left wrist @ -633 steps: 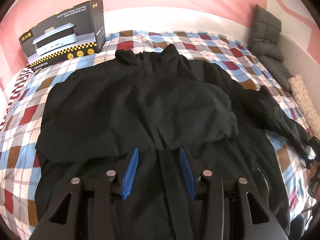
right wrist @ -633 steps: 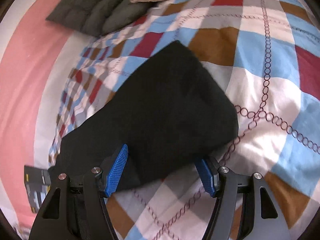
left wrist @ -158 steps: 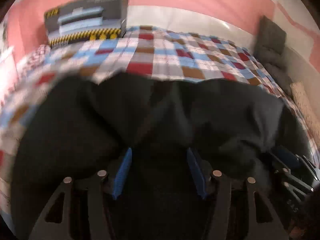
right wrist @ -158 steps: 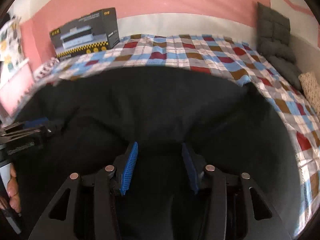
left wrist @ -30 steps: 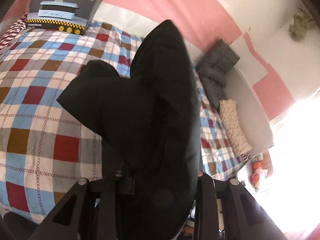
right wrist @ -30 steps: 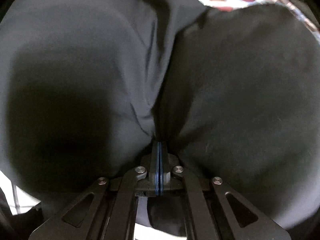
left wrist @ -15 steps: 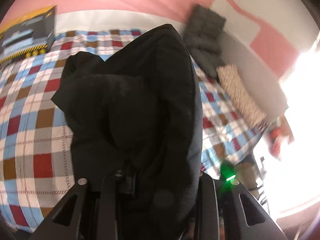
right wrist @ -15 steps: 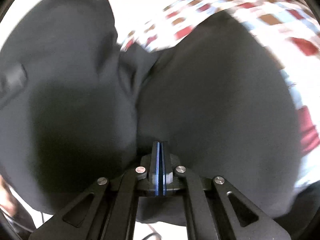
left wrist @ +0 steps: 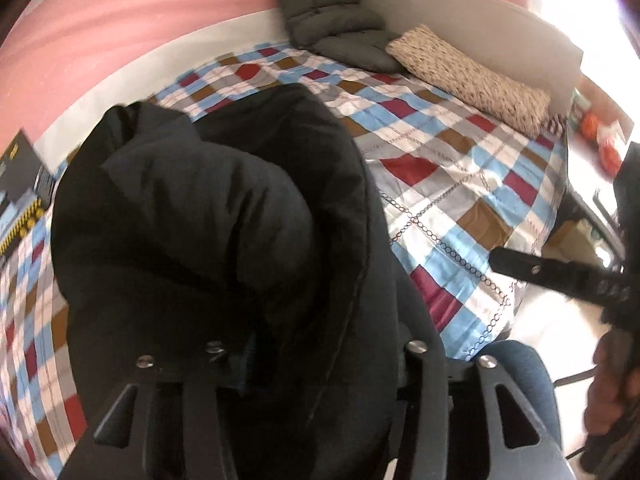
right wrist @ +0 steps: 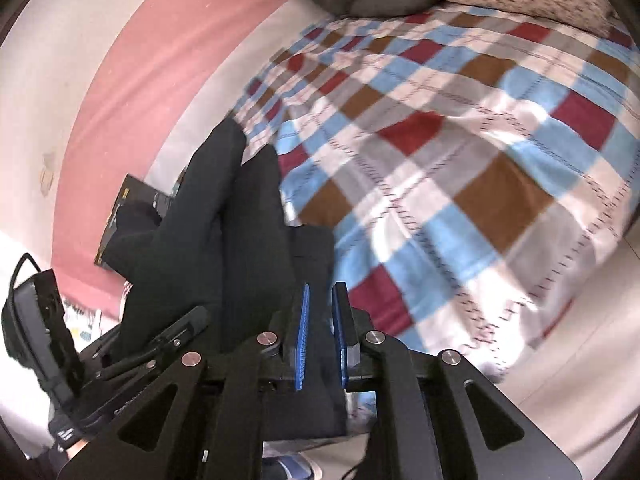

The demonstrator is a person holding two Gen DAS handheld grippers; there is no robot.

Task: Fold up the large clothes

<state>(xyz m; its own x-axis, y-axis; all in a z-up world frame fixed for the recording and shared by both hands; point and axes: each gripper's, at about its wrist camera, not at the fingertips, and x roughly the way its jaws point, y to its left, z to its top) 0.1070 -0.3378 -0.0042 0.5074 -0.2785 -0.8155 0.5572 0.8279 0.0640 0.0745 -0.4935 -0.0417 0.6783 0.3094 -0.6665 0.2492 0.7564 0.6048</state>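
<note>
The black jacket is bunched into a thick bundle above the checked bedspread. It drapes over my left gripper and hides its pads. Those jaws are opening with the bundle between them. In the right wrist view the jacket hangs at the left. My right gripper is opening, its blue pads a narrow gap apart. A flap of black cloth sits right at the pads, not pinched. The right gripper's finger and the hand on it show at the left view's right edge.
Grey cushions and a speckled pillow lie at the head of the bed. A boxed appliance stands far left against the pink wall. The bed's near edge drops to pale floor on the right.
Both views swung toward the pillow end. The right pads, pressed together before, now stand apart, and the jacket no longer fills that view. The left fingers have spread wider.
</note>
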